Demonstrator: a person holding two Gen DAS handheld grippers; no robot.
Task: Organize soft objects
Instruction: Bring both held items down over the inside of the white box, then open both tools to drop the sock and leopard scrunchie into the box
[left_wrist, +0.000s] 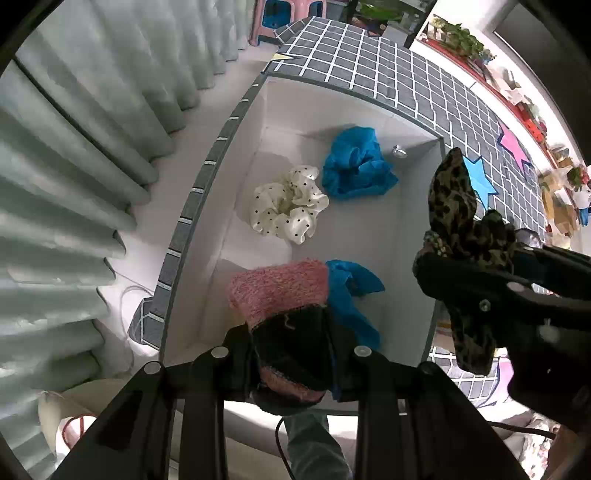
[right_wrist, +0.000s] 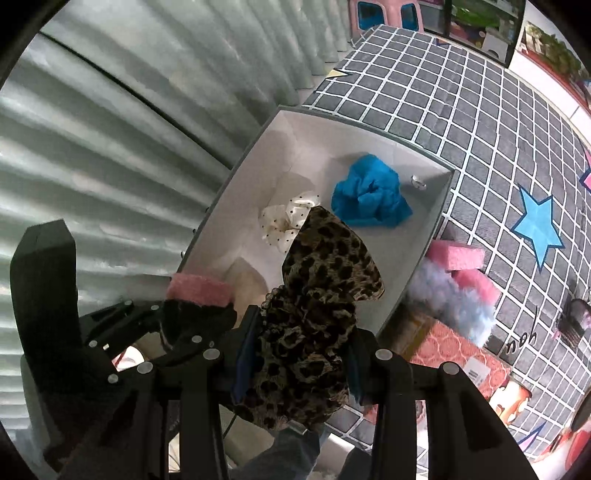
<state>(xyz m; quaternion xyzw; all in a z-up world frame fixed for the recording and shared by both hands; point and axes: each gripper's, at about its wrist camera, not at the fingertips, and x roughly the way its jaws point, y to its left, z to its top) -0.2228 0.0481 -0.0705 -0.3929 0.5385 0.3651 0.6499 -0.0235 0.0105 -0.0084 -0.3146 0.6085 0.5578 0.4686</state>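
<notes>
Left wrist view: the left gripper points down over the near end of the white box, jaws clamped on a pink and black sock that sticks out ahead of the tips.
Right wrist view: the right gripper is clamped on a leopard-print scrunchie, which bulges past the tips and hangs over the box's near half.
Ahead of the left claw: a white dotted scrunchie and a crumpled blue cloth lie on the box floor, beyond the sock; a second blue cloth lies just right of the sock.
Right of the right claw: pink sponges and a pale blue fluffy thing sit outside the box on the grid-patterned cloth.
Step in hand: both soft items appear to be carried in over the box for dropping.
Next move calls for: parting each claw over bare floor, the sock at the near end, the scrunchie mid-box, clear of the rim.
Risk: fabric may cling to a pad after release.
</notes>
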